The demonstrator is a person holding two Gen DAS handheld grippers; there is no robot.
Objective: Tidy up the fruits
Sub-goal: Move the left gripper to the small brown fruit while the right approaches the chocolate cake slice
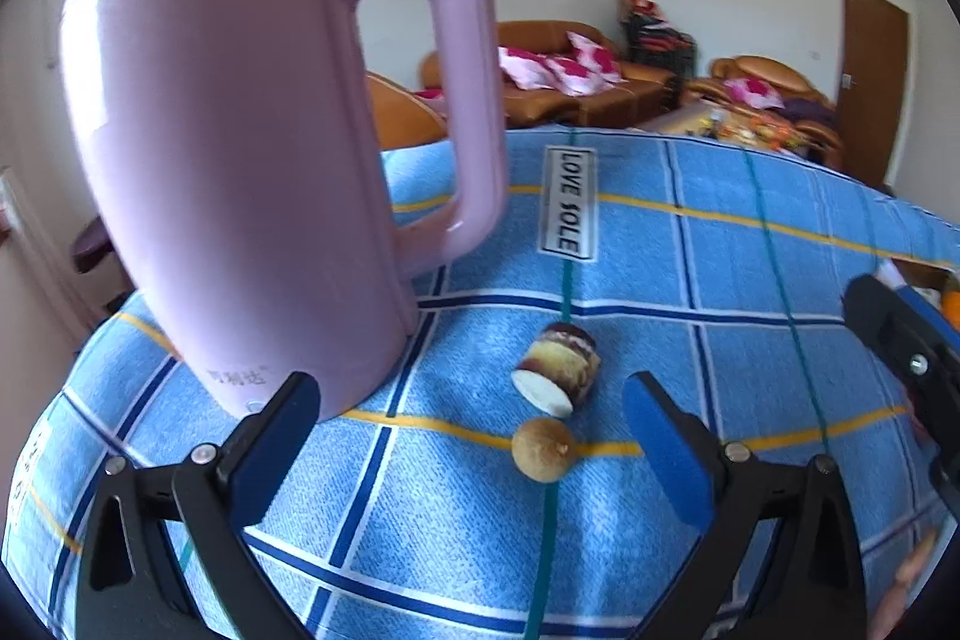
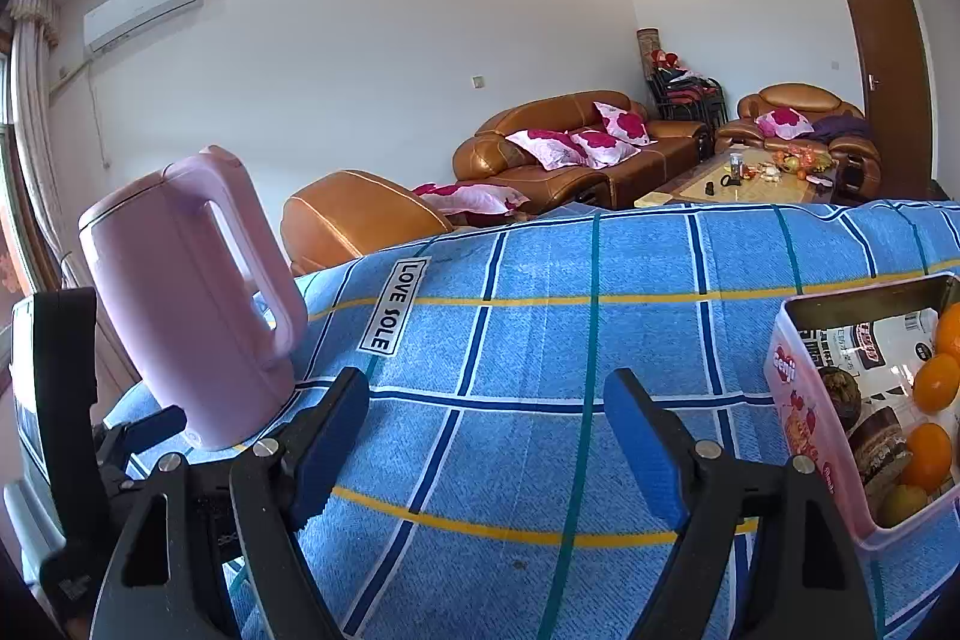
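Note:
In the left wrist view a small tan round fruit point(image 1: 543, 449) lies on the blue checked cloth point(image 1: 660, 280), with a cut purple and yellow piece point(image 1: 561, 370) with a white face just beyond it. My left gripper point(image 1: 474, 394) hangs open over them; both fruits lie between and just ahead of its fingers, untouched. In the right wrist view my right gripper point(image 2: 486, 388) is open over bare cloth point(image 2: 540, 340) with nothing between its fingers. A clear plastic box point(image 2: 798, 418) at the right holds oranges point(image 2: 936, 382) and several dark fruits point(image 2: 840, 388).
A tall pink kettle point(image 1: 240, 160) stands close on the left, also visible as the kettle point(image 2: 192, 292) in the right wrist view. The other gripper's black frame point(image 1: 912, 358) shows at the right edge. Brown sofas point(image 2: 570, 148) and a low table lie beyond the cloth's far edge.

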